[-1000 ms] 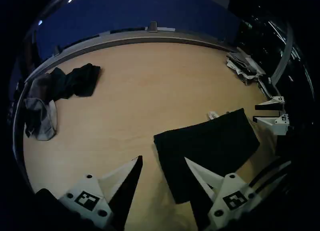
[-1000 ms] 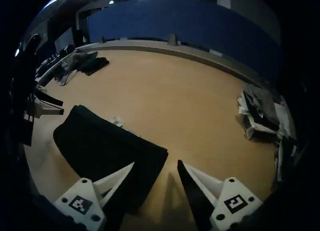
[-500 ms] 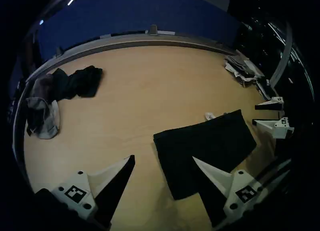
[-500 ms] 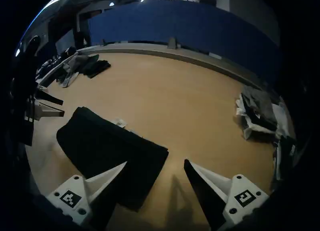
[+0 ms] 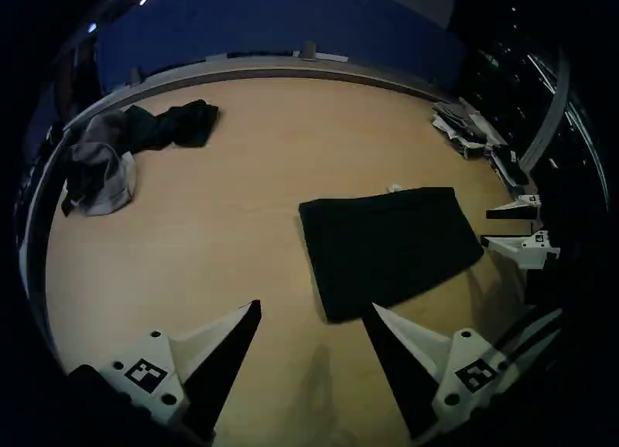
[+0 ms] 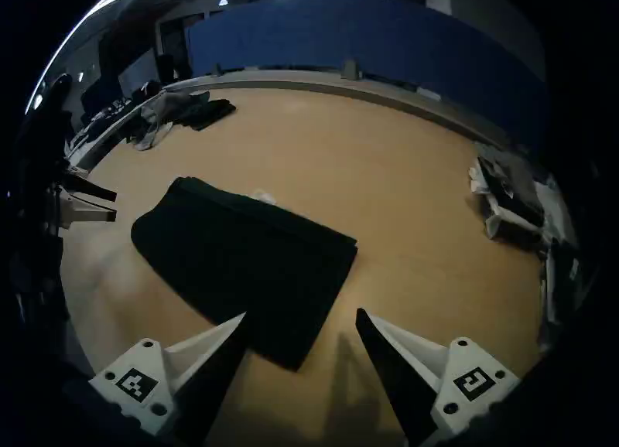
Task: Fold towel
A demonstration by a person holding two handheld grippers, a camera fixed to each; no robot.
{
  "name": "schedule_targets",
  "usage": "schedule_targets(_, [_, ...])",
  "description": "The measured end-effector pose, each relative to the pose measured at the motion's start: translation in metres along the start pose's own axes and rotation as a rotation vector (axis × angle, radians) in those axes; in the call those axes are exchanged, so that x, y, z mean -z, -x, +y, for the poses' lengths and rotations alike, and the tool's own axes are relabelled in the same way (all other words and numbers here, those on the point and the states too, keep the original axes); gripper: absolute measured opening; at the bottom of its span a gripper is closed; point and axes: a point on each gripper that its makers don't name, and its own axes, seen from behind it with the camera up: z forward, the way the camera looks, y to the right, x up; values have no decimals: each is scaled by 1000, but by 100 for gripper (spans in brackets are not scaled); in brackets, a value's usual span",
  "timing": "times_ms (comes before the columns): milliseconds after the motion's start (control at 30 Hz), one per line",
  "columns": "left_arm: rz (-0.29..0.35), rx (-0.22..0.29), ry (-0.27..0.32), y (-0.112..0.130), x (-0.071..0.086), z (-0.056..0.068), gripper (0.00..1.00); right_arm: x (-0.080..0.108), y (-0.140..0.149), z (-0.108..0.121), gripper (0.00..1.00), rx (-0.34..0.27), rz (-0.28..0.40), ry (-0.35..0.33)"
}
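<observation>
Towel (image 5: 387,246): dark matt cloth. Table (image 5: 232,207): smooth pale wood, slight sheen. Fingers (image 5: 203,344): white matt plastic.

**Colours on the Surface**

The towel (image 5: 387,246) in the middle is very dark, almost black, with no pattern. The surface (image 5: 232,215) under it is light brown wood. Along the top runs a blue wall (image 5: 271,25) with a grey edge below it. The clothes pile (image 5: 104,176) at the upper left is grey and black. The left gripper (image 5: 311,305) and right gripper (image 6: 300,313) are white. Their jaws are black inside, and each has black-and-white square marks.
</observation>
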Motion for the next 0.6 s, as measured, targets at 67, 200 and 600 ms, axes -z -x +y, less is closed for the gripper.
schedule_targets(67, [-5,16,-2,9,6,0,96,1,5,-2,100,-2,-6,0])
schedule_targets(200, [-11,40,-4,22,12,-1,96,4,12,-6,100,-10,-10,0])
schedule_targets(600, [-4,29,-8,23,17,-4,96,10,25,-11,100,-25,-24,-3])
